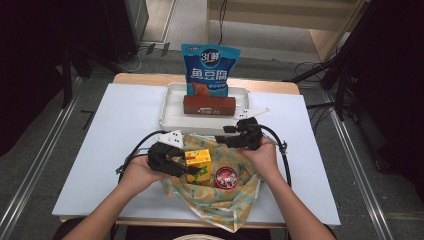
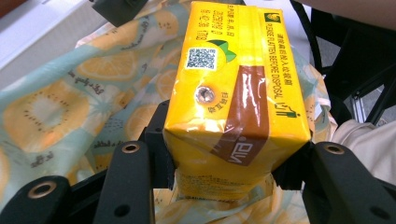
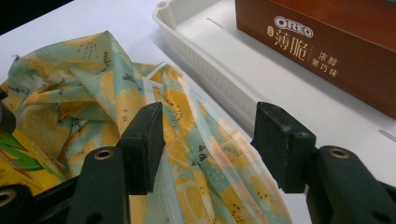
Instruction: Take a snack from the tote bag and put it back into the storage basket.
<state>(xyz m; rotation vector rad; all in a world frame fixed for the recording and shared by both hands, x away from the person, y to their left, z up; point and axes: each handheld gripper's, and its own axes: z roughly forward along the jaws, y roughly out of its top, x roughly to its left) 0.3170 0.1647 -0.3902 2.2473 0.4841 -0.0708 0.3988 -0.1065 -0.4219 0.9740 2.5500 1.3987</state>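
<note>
Yellow carton going in or out of the fruit-print bag, low in the frame.

The left gripper (image 1: 176,166) clamps the yellow drink carton (image 1: 198,162) over the patterned cloth bag (image 1: 220,200), a red-lidded tin (image 1: 226,177) beside it. The right gripper (image 3: 208,140) stands open over the bag's edge. Above centre, the white tray (image 1: 172,112) holds a brown Oreo box (image 1: 209,105) and a blue snack pouch (image 1: 210,67).

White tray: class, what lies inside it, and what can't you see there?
The tray holds a brown Oreo box, a blue snack bag behind. The box hides the bag's foot.
</note>
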